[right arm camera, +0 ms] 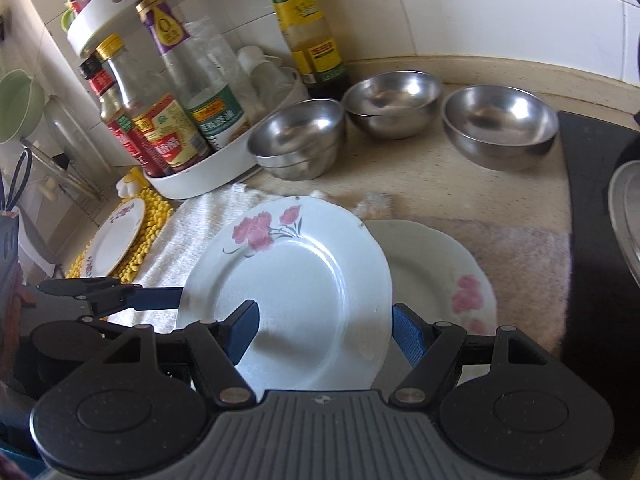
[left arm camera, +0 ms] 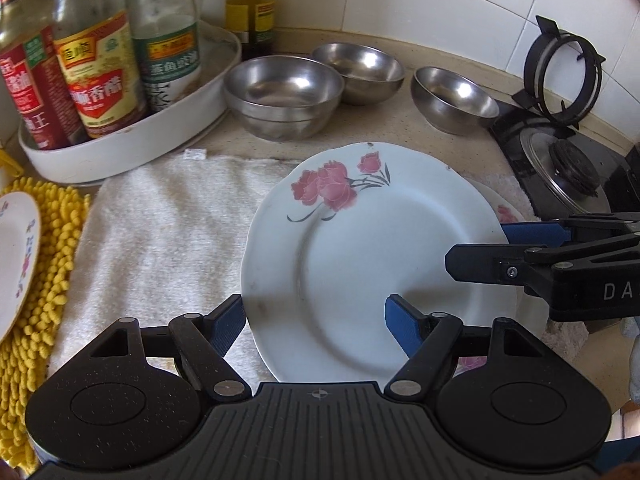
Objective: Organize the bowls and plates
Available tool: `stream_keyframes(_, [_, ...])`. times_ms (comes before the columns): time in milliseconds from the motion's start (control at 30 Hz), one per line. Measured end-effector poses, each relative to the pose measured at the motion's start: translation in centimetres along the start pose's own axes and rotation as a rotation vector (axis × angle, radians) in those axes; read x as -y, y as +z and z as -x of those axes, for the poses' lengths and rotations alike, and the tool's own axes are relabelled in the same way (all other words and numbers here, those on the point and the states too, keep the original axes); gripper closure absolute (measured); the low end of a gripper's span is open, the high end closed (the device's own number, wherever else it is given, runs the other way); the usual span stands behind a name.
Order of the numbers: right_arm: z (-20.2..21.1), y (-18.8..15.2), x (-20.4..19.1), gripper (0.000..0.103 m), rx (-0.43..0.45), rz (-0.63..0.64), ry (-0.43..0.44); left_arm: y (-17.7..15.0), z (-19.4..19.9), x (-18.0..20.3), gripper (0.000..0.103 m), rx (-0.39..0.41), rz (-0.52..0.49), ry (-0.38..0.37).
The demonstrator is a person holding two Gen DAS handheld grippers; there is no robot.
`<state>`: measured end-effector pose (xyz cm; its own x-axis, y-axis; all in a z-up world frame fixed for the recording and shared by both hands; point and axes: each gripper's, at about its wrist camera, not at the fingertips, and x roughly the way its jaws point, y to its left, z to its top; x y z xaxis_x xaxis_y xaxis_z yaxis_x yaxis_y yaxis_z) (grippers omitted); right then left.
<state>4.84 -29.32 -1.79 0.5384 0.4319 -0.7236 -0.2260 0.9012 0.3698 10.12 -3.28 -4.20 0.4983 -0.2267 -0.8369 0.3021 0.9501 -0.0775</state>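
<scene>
Plates number three, one flowered plate (left arm camera: pixel 360 240) pinched by left claw (left arm camera: pixel 316 304) and right claw (right arm camera: pixel 326 308) — bowls: one stack (left arm camera: pixel 280 96), two singles (left arm camera: pixel 358 66).

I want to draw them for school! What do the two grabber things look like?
Both the left gripper and the right gripper are black plastic with blue fingers, silver rivets, a ribbed middle panel and two round discs. White letters "DA" mark the side of one. No cables or sleeves show.

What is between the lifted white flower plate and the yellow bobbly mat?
A white fluffy towel covers the counter between the lifted white plate with pink flowers and the yellow bobbly mat. Nothing lies on that stretch. The left wrist view shows it best.
</scene>
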Motion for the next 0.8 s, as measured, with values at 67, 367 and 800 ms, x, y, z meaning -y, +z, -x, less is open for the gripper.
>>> stream_keyframes(67, [0.1,-0.1,0.6,0.028,0.0,-0.014,-0.014,0.1,-0.3,0.4,0.023,-0.006,-0.009,-0.008])
stream_keyframes(367, [0.4,-0.3,3.0,0.028,0.036,-0.006,-0.098,0.8,-2.1,3.0,0.023,-0.022,-0.063,-0.057])
stream_keyframes(800, [0.8,0.5,3.3,0.028,0.073,0.075,-0.166,1.5,-3.5,4.9,0.021,-0.025,-0.094,-0.074])
